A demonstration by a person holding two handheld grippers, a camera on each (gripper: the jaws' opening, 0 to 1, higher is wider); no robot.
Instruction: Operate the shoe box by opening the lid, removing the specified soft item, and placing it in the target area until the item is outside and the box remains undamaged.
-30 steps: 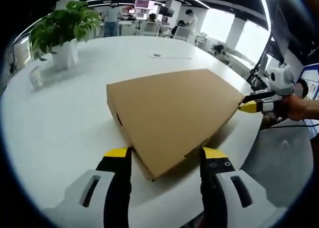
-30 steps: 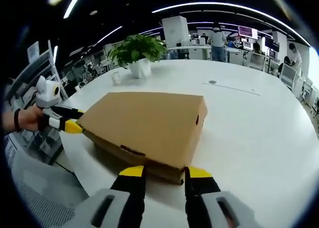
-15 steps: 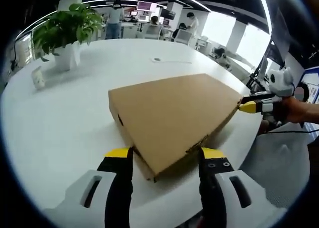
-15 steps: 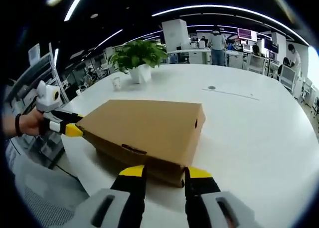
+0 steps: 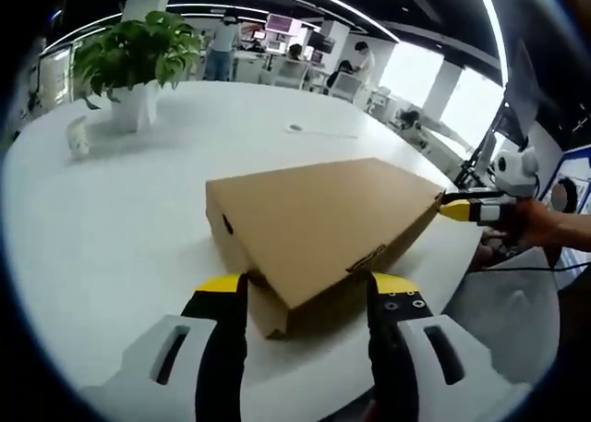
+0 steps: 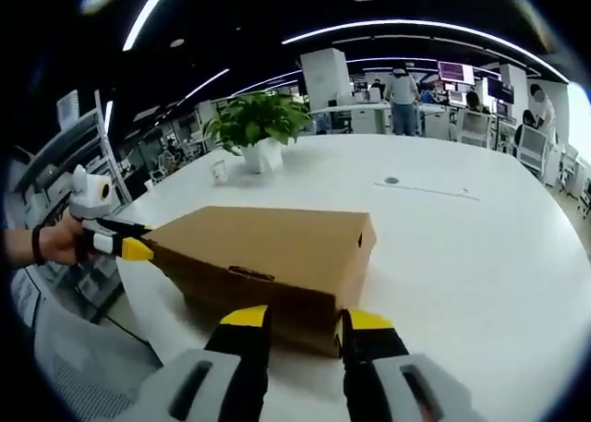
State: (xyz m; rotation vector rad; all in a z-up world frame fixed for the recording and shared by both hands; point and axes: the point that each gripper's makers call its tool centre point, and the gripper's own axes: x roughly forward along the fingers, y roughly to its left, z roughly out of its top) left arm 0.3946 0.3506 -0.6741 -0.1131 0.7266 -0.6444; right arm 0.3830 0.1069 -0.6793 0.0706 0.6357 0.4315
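Lid of my shoe box lifted since a second ago, both hand-held grippers apart at its corners; opening under way.

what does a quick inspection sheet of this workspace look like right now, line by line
surface: large white table, bare near the box
job's things: brown shoe box, lid down; soft item nothing seen
clutter: potted plant and a small white cup at the far side
grippers: left gripper open astride one box corner, right gripper open at another corner
cables: dark cable by the person's hand
surroundings: open office with desks, screens, people, ceiling light strips
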